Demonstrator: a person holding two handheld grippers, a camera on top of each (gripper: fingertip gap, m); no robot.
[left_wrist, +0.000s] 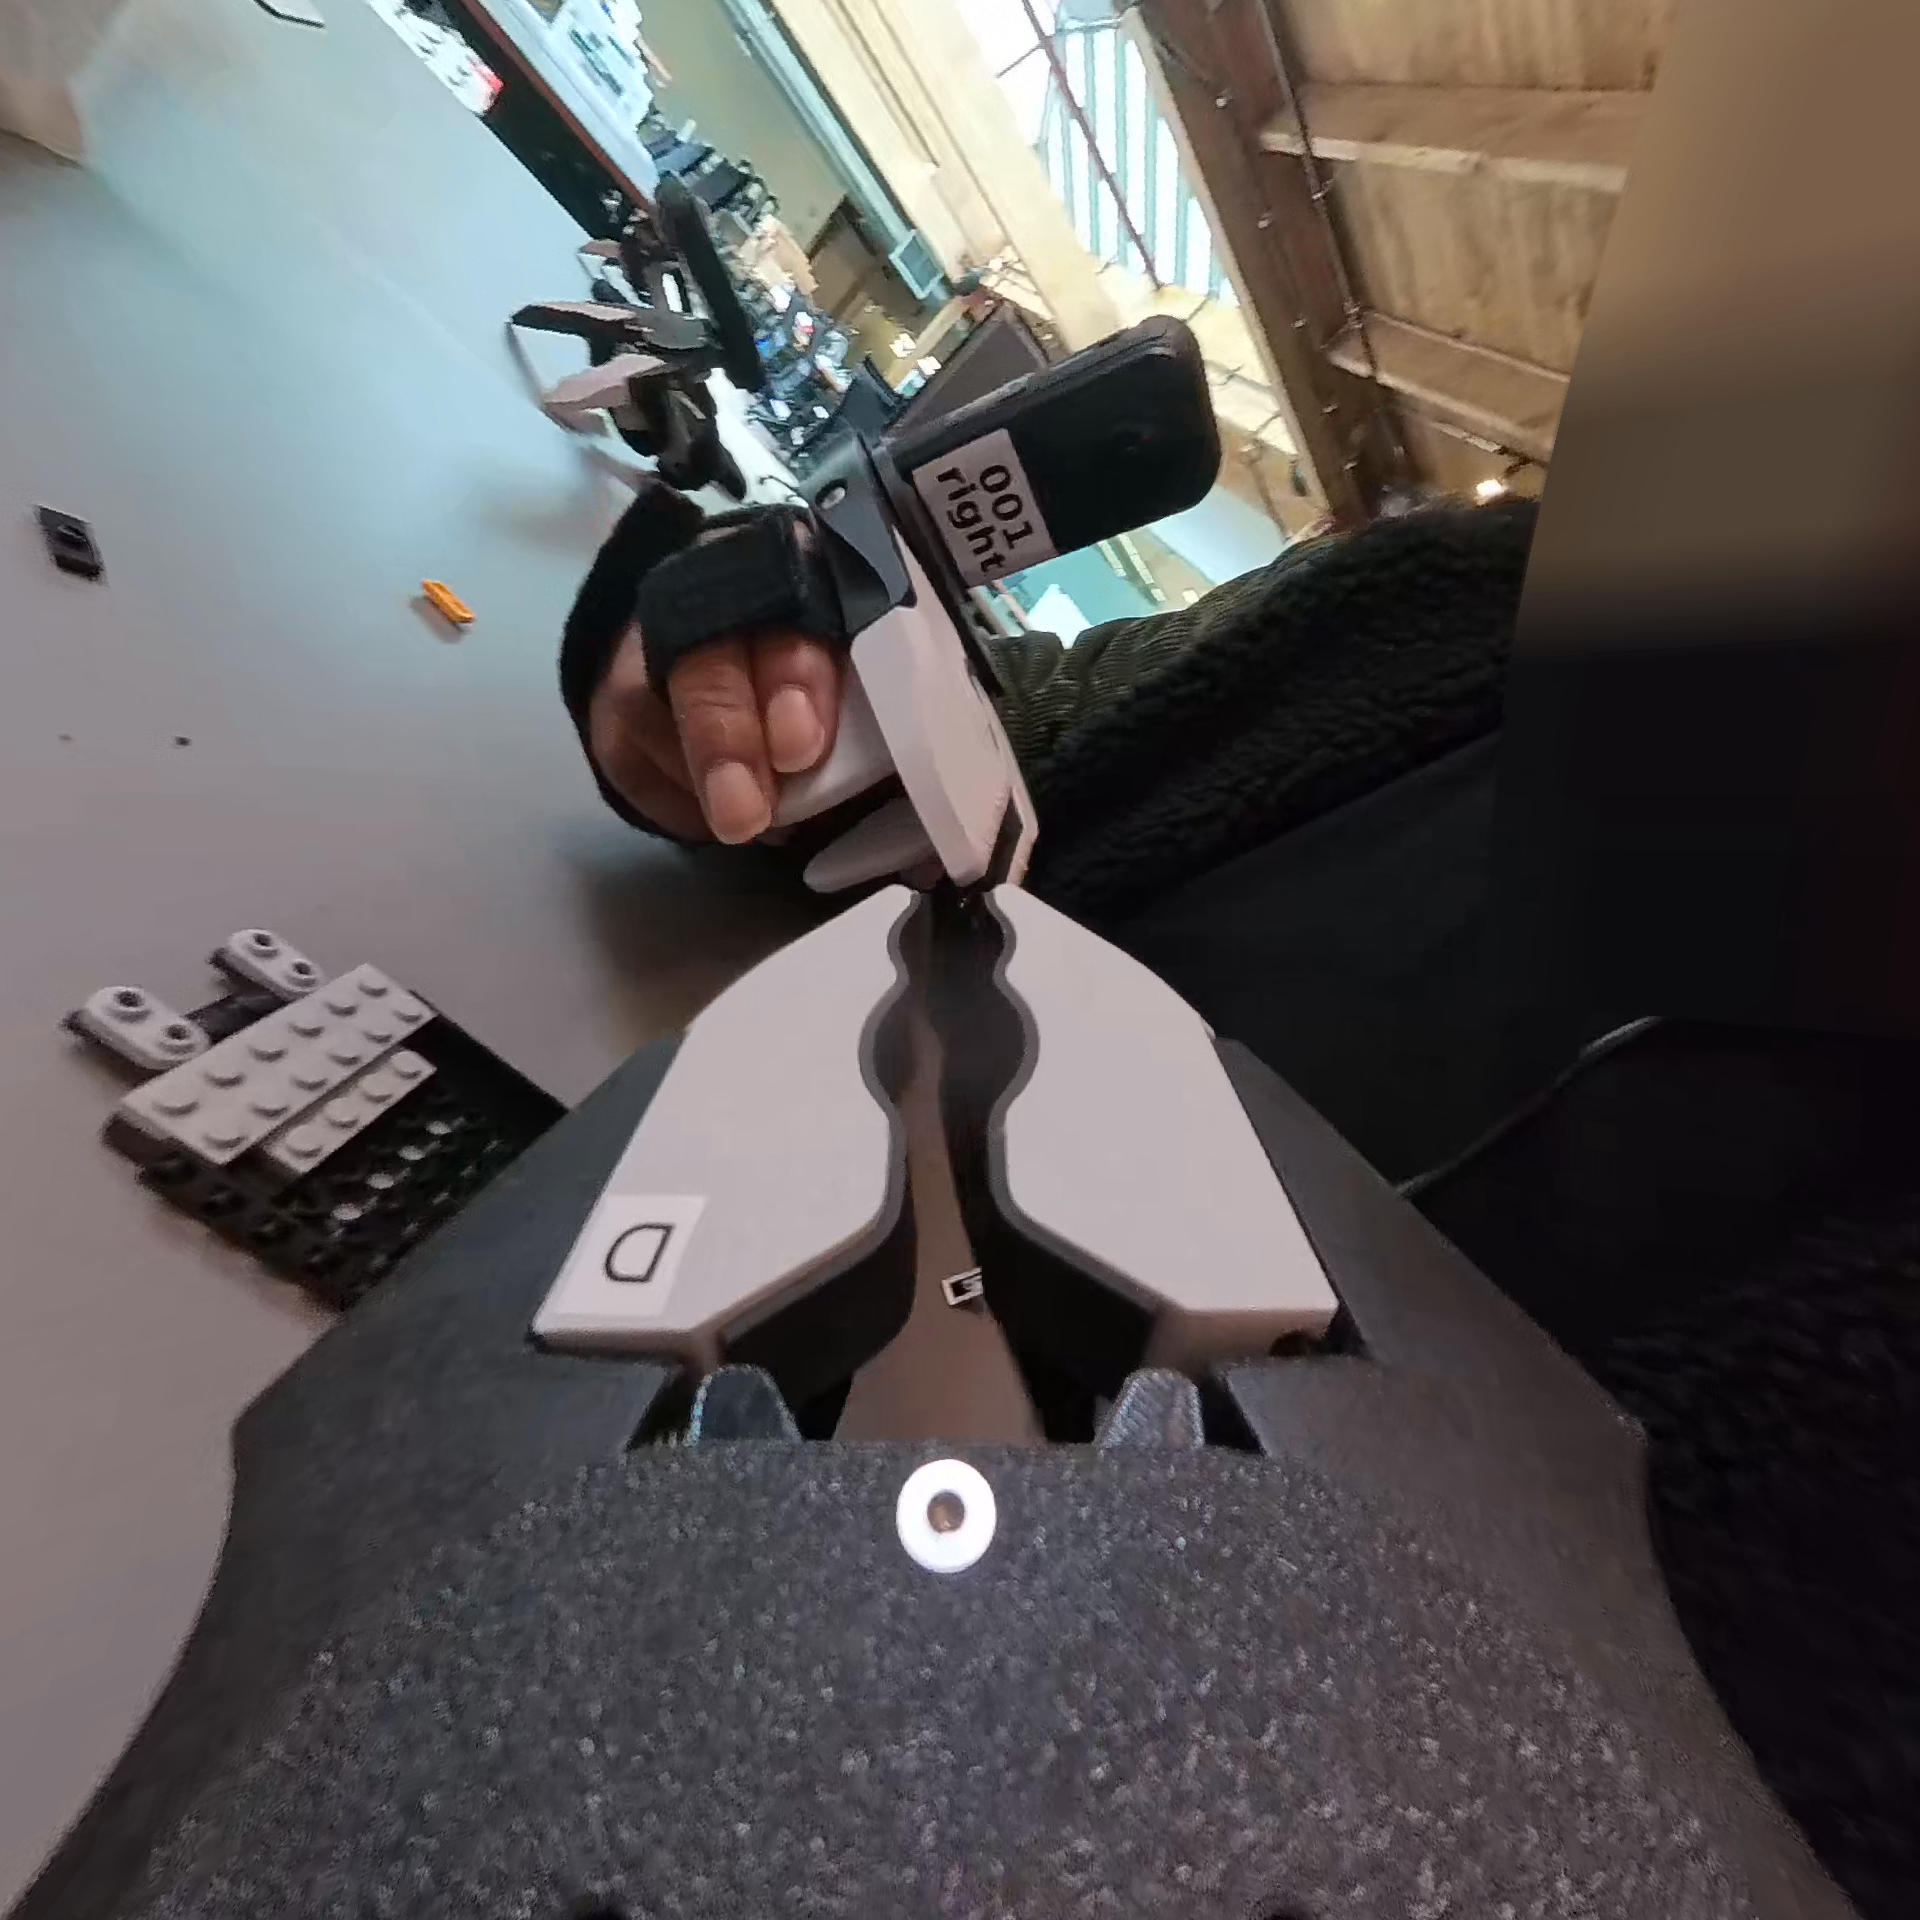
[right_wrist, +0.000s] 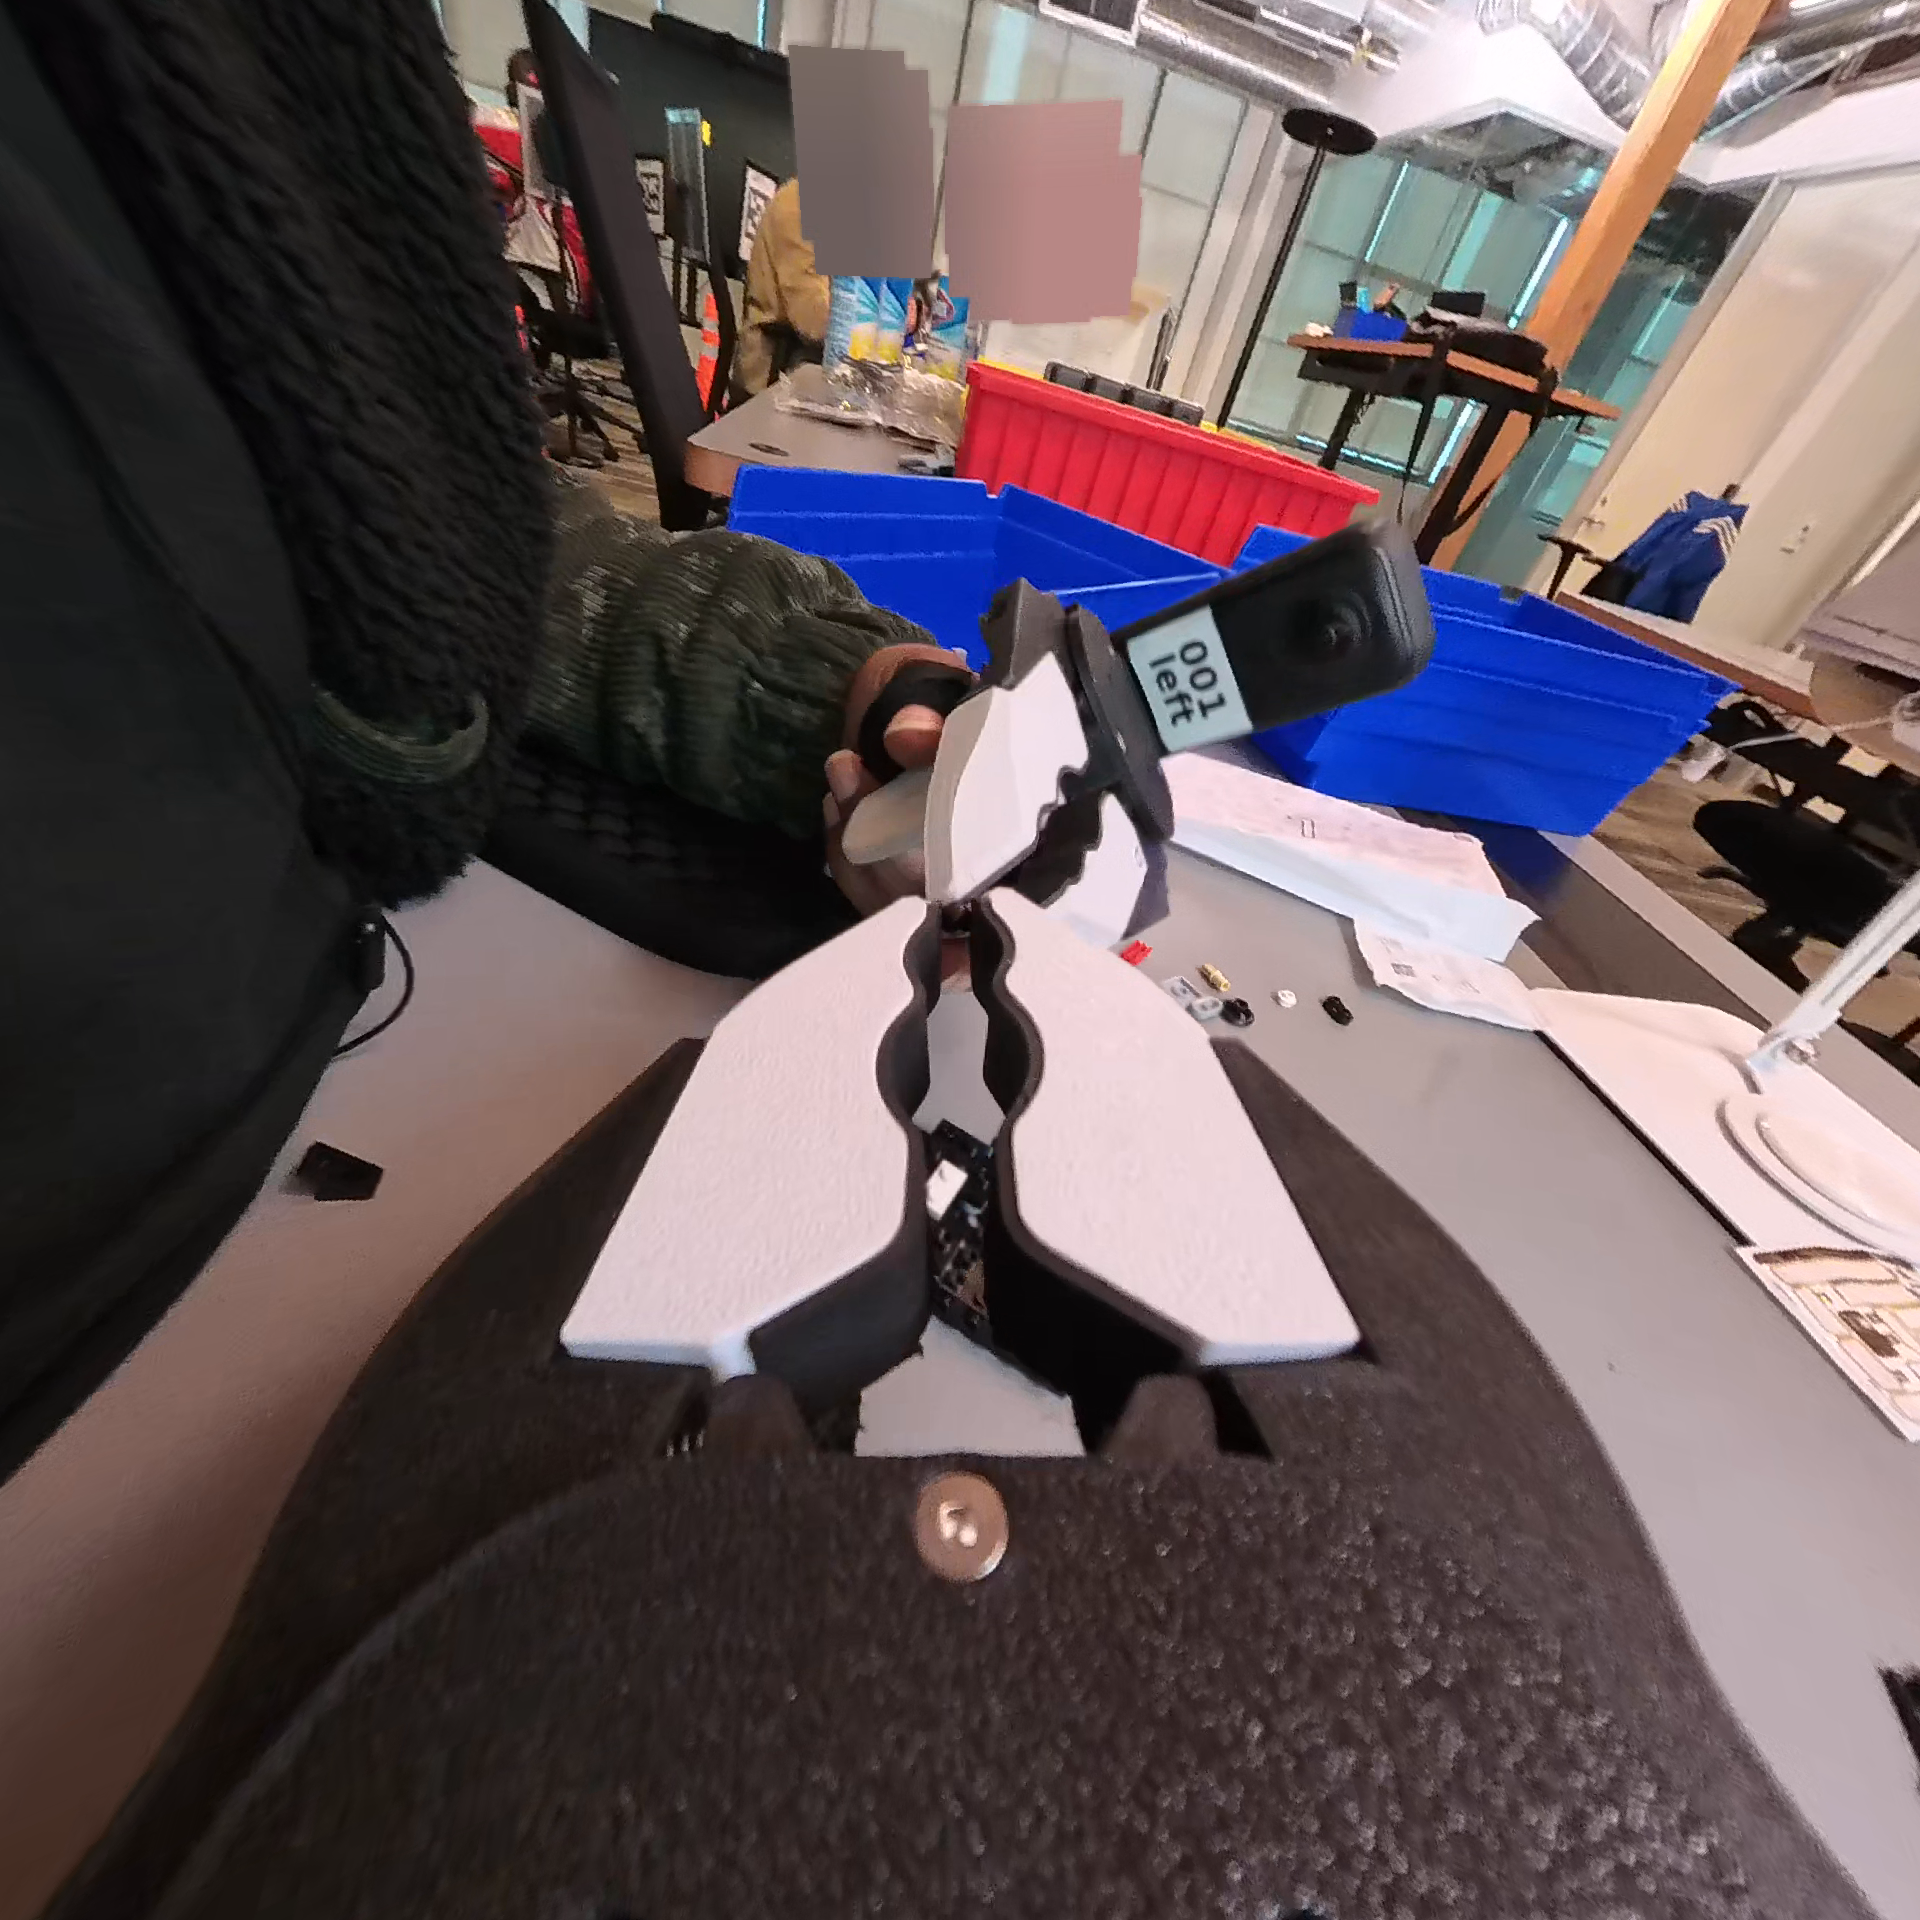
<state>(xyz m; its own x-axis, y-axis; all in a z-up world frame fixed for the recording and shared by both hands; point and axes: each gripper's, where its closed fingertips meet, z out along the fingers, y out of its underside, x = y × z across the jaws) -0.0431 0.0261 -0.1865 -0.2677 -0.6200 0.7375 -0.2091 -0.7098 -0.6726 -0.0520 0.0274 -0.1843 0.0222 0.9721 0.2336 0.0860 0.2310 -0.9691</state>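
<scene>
Both grippers are raised above the table (right_wrist: 1455, 1143) with their tips meeting nose to nose. The left gripper (left_wrist: 951, 909) has its jaws nearly closed, and a small dark piece (left_wrist: 961, 914) sits right at the fingertips; it is too small and dark to identify. The right gripper (right_wrist: 956, 920) also has its jaws almost closed on a small dark piece (right_wrist: 954, 928) at the tips, and the left gripper's tips meet the same spot. Both appear to pinch the same small piece from opposite sides; pad contact is not clear.

In the left wrist view the right gripper (left_wrist: 971, 883) comes down from above, held by a hand (left_wrist: 717, 727) in a black strap, with a dark green knit sleeve (left_wrist: 1247, 707) behind. In the right wrist view the left gripper (right_wrist: 951, 899) comes in from above, held by a hand (right_wrist: 883, 769).

On the table left of the left gripper lies a brick assembly (left_wrist: 301, 1101): grey studded plates on a black holed base. Farther off lie a small orange piece (left_wrist: 449, 603) and a small black piece (left_wrist: 71, 540).

Near the right gripper, loose small parts (right_wrist: 1257, 997) lie in a row: red, grey, tan, black and white. Papers (right_wrist: 1351, 852) lie beyond them, with blue bins (right_wrist: 1507, 727) and a red bin (right_wrist: 1143, 468) behind.
</scene>
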